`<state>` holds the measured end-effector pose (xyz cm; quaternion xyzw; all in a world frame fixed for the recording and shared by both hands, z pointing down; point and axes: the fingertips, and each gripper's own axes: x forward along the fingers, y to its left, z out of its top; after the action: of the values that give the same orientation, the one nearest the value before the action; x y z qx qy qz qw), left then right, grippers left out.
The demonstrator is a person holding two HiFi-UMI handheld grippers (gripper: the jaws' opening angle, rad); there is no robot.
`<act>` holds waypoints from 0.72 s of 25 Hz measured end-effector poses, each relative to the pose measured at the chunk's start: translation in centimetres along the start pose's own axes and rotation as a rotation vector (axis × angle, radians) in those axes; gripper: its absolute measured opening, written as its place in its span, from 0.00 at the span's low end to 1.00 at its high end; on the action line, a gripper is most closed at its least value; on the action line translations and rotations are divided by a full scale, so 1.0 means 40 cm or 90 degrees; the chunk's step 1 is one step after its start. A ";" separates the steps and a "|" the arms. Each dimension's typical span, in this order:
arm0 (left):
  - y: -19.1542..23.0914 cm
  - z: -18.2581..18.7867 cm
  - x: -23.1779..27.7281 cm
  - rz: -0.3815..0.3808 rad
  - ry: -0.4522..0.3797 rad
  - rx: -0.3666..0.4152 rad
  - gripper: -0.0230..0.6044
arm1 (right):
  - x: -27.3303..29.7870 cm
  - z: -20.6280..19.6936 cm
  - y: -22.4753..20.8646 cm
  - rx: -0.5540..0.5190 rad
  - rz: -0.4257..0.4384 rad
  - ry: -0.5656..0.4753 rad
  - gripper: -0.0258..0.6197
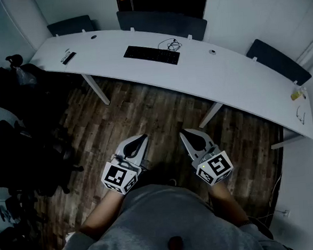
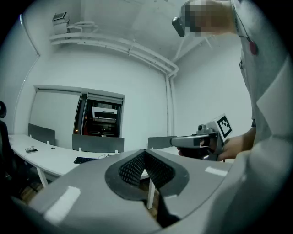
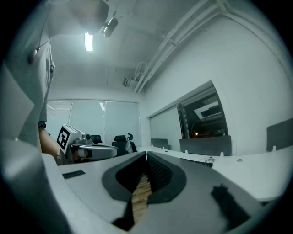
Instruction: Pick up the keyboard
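Note:
A black keyboard (image 1: 151,55) lies flat on the long white desk (image 1: 206,75) at the far side, with a coiled cable (image 1: 171,44) beside its right end. It shows small and far off in the left gripper view as the keyboard (image 2: 85,160). My left gripper (image 1: 142,140) and my right gripper (image 1: 185,133) hang side by side over the wooden floor, well short of the desk, both shut and with nothing in them. The jaws meet at their tips in both gripper views, at my left gripper (image 2: 144,152) and my right gripper (image 3: 146,155).
Dark office chairs (image 1: 16,99) crowd the left side. Grey partition panels (image 1: 162,22) stand behind the desk. A small dark device (image 1: 68,57) lies at the desk's left end and a yellow item (image 1: 297,94) at its right end. Desk legs (image 1: 96,89) reach the wood floor.

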<state>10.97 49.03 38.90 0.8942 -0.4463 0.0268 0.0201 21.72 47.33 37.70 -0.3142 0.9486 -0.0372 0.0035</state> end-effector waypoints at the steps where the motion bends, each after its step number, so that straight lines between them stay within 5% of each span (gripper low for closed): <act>1: 0.003 0.000 0.004 0.001 -0.001 -0.001 0.04 | 0.003 0.002 -0.001 -0.004 0.001 0.002 0.07; 18: 0.047 0.018 0.004 0.037 -0.002 -0.001 0.04 | 0.043 -0.024 -0.019 0.026 0.008 0.011 0.07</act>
<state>9.59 47.70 38.20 0.8809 -0.4722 0.0256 0.0192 20.78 45.77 38.74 -0.3076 0.9497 -0.0591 0.0018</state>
